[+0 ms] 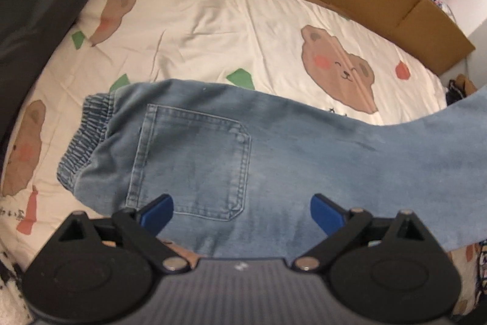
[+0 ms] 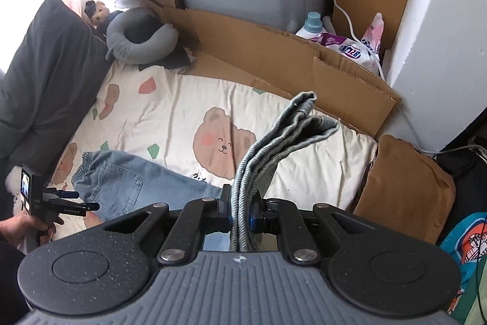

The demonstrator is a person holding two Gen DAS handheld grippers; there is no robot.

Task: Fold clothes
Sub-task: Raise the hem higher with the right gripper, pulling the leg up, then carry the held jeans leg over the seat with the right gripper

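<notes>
The right tongs (image 2: 242,213) clamp the bunched leg ends of the jeans (image 1: 213,148); a slip would drop the fold. The left tongs (image 1: 242,210) hang open over the seat, pinning nothing, so the jeans could drag across the bedsheet (image 1: 197,29)

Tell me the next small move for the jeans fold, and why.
Probably carry the right gripper left toward the waistband. It is shut on the lifted leg ends, while the jeans lie flat on the bedsheet and the left gripper is open above the seat.
</notes>
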